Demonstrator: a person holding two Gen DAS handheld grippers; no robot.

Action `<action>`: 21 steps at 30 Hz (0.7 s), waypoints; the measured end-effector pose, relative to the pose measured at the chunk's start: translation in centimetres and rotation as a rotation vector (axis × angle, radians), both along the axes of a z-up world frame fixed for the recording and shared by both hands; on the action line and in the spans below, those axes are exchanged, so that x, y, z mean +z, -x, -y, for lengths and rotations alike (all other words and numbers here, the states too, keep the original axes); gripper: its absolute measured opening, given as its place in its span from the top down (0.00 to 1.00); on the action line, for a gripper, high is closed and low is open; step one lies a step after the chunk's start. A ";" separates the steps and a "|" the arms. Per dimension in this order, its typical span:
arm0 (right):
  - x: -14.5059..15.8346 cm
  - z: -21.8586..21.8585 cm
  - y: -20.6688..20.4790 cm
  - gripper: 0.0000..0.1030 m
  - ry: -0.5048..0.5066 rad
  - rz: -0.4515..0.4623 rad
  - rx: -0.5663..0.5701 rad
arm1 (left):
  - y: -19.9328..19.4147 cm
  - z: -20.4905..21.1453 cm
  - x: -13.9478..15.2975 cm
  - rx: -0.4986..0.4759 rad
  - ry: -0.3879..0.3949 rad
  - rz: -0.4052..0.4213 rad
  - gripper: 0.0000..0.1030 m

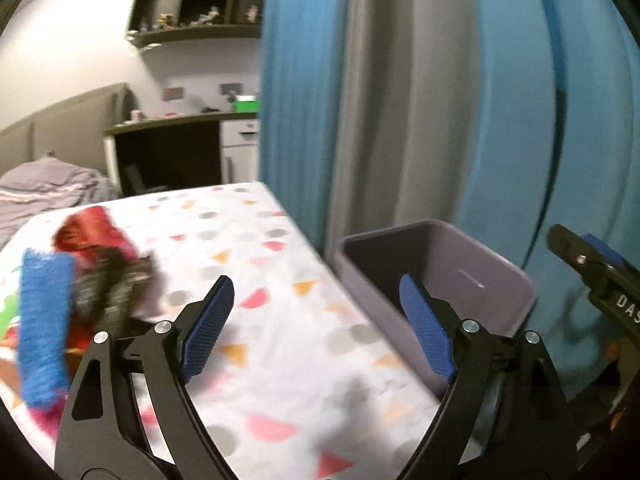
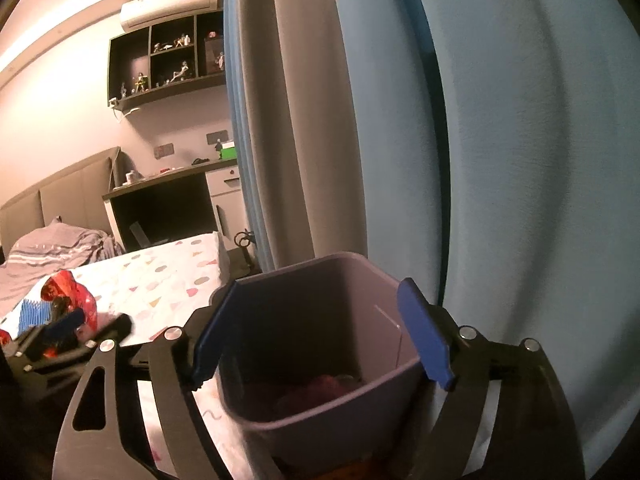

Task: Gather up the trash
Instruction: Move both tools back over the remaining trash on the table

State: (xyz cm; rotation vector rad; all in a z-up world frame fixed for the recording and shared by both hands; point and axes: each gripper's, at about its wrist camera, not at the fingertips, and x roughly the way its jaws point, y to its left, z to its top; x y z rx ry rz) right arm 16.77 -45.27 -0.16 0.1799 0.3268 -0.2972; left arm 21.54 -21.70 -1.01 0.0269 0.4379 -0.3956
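The bin (image 2: pixel 320 360) stands upright beside the bed (image 2: pixel 168 280), directly under the right gripper (image 2: pixel 320 336), whose jaws are spread, empty. The left gripper (image 1: pixel 316 328) is likewise spread, with red wrappers (image 1: pixel 92 236) seen left of it.

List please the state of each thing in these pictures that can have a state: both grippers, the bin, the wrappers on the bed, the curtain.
left gripper: open, nothing between its pads
right gripper: open, empty, over the bin
bin: upright, no lid, something reddish at the bottom
red wrapper: crumpled, lying on the bed
blue wrapper: lying on the bed, blurred
curtain: drawn
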 end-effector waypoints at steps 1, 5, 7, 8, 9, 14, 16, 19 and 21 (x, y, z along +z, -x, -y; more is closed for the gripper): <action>0.1 -0.2 0.2 0.21 -0.001 0.001 0.002 | 0.7 -0.9 0.1 0.018 -0.002 0.006 0.19; 0.2 -2.1 1.8 0.18 0.019 0.026 0.009 | 2.7 -4.0 0.3 0.087 -0.016 0.035 0.19; 0.2 -3.1 2.4 0.17 0.028 0.030 0.020 | 3.5 -5.5 0.3 0.123 -0.029 0.050 0.19; 0.2 -3.6 2.6 0.17 0.027 0.029 0.028 | 3.9 -6.2 0.3 0.144 -0.032 0.056 0.19; 0.3 -4.0 2.7 0.17 0.024 0.030 0.035 | 4.2 -6.9 0.3 0.164 -0.034 0.057 0.19; 0.2 -7.4 3.7 0.17 0.021 0.041 0.086 | 5.5 -11.2 0.6 0.259 -0.015 0.048 0.19; 0.1 -8.7 3.7 0.17 0.023 0.041 0.109 | 6.1 -13.0 0.6 0.289 -0.018 0.052 0.19; -0.1 -10.9 3.7 0.17 0.015 0.038 0.156 | 7.1 -16.0 0.4 0.339 -0.018 0.057 0.19; -0.2 -12.2 3.8 0.17 0.011 0.034 0.179 | 7.8 -17.4 0.0 0.362 -0.014 0.059 0.19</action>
